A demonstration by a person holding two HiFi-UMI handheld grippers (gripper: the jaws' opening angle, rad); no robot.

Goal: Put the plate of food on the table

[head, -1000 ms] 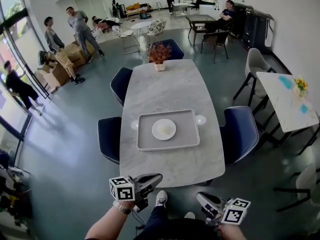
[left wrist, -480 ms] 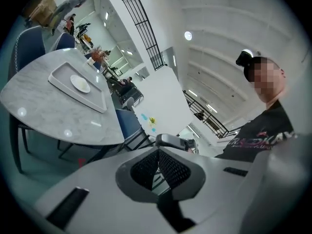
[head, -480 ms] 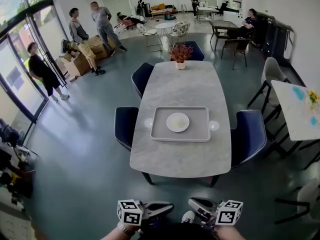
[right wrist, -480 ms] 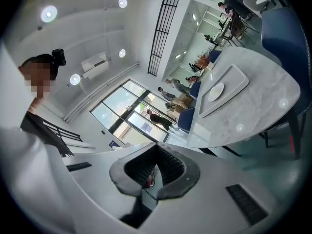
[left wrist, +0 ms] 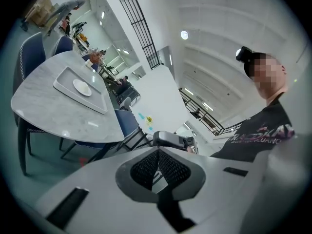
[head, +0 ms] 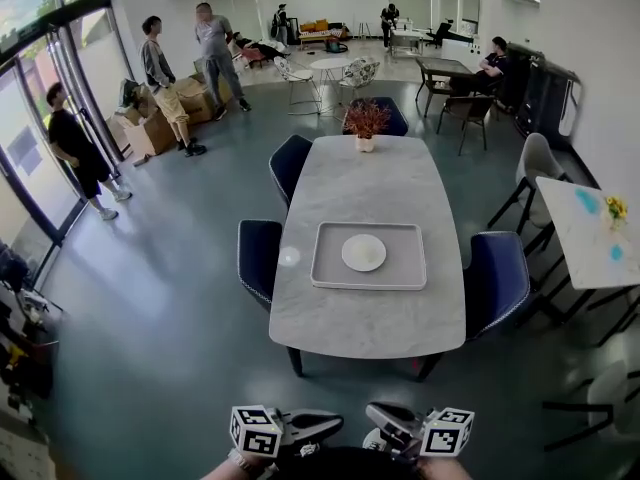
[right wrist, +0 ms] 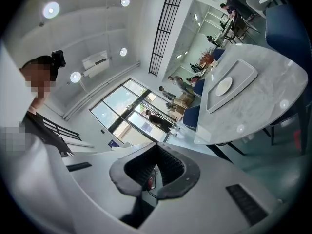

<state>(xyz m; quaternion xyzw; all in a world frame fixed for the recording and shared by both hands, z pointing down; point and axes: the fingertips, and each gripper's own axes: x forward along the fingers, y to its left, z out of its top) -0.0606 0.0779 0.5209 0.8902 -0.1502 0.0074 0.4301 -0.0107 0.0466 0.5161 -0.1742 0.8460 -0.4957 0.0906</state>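
Note:
A white plate (head: 363, 252) lies in a grey tray (head: 330, 268) on the marble table (head: 370, 178); what it carries is too small to make out. Both grippers are low at the bottom edge of the head view, well short of the table. My left gripper (head: 335, 425) is shut with nothing in it, and so is my right gripper (head: 372, 414); their tips point toward each other. In the left gripper view the plate (left wrist: 82, 87) and tray (left wrist: 68, 77) are far off at upper left. The right gripper view has the plate (right wrist: 224, 87) at upper right.
Blue chairs stand at the table's left (head: 258, 258), right (head: 497, 278) and far left (head: 290, 163). A potted plant (head: 366, 120) is at the table's far end. A second white table (head: 585, 233) stands at right. Several people stand at the back left by cardboard boxes.
The table has slid right and farther away in the head view. Both grippers have sunk toward the bottom edge and come closer together. Their jaws stay shut.

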